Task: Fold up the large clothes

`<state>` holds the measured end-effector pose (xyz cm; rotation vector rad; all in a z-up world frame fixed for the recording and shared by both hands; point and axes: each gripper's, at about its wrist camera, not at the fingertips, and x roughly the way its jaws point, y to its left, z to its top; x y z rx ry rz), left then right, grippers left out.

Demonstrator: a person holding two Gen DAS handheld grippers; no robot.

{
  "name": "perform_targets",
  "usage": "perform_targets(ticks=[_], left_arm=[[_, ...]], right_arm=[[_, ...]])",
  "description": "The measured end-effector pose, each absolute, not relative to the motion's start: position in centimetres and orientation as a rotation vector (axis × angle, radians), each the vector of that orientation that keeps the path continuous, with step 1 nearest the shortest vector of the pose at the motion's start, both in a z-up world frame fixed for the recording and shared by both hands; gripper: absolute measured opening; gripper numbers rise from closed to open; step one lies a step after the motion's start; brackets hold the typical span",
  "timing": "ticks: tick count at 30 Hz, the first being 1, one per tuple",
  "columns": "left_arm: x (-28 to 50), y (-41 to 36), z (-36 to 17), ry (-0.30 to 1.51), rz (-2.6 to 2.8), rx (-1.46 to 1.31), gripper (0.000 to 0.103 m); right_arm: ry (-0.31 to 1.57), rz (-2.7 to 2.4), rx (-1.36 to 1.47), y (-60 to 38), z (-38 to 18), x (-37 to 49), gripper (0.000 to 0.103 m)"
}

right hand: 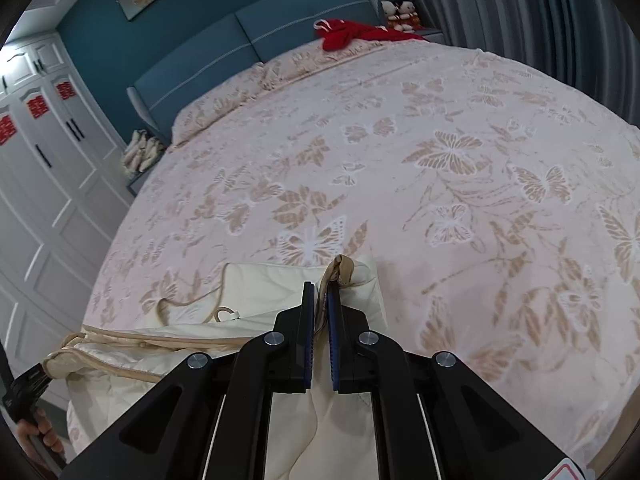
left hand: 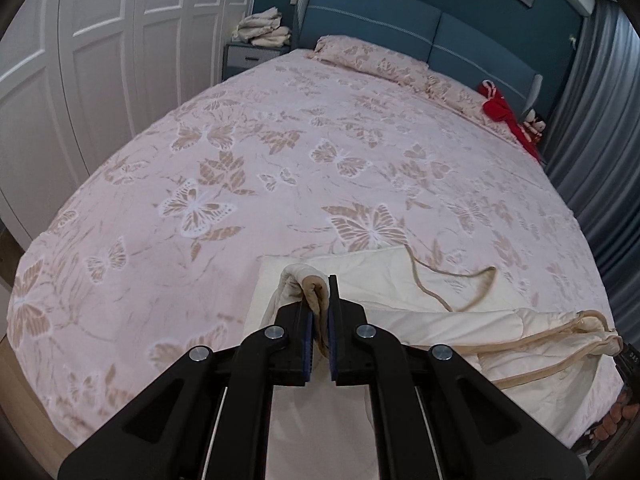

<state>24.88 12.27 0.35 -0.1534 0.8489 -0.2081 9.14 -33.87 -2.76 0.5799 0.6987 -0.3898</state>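
A pink bedspread (left hand: 320, 168) with a woven butterfly and leaf pattern filled most of both frames, stretched smooth up to a padded blue headboard (left hand: 432, 28) at the upper centre. White panelled wardrobe doors (left hand: 100, 40) occupied the upper left of the left wrist view.

The cream quilted garment (left hand: 460, 320), soft and lightly padded with tan binding along its edges, lay on the bedspread at the lower centre to lower right of the left wrist view. Its long axis ran across the frame, left to right, with one flat rectangular layer under a bunched upper layer.

The left gripper (left hand: 320, 312) was closed almost fully, pinching a rolled tan-edged corner between blue pads. The right gripper (right hand: 319, 308) was likewise nearly closed on a gathered, tan-bound fold at the lower centre.
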Motion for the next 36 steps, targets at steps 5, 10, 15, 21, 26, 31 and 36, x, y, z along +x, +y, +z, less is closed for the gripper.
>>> perform_targets(ticks=[5,10,15,21,26,31,36], left_arm=[[27.6,10.9,-1.3,0.872,-0.188,-0.12,0.005],[29.9,9.8,-3.4,0.914,-0.172,-0.094,0.005],[31.7,8.9,-5.9,0.947,-0.154,-0.064,0.006],[33.2,8.5,-8.7,0.996,-0.144,-0.042,0.007],[33.7,7.8,-10.3,1.007,-0.14,-0.013,0.008],[33.6,7.7,-11.5,1.0,-0.142,-0.015,0.009],[33.2,8.3,-11.8,0.966,-0.16,-0.057,0.01]], right_arm=[[0.734,-0.415,0.601,-34.8,-4.9,11.4,0.005],[0.778,-0.427,0.604,-35.4,-7.2,13.3,0.005],[0.818,-0.436,0.594,-35.7,-9.0,14.8,0.005],[0.864,-0.44,0.585,-35.7,-11.3,15.9,0.005],[0.881,-0.44,0.579,-35.7,-12.6,16.4,0.005],[0.879,-0.435,0.583,-35.9,-13.1,16.6,0.005],[0.847,-0.416,0.59,-36.1,-10.3,15.5,0.012]])
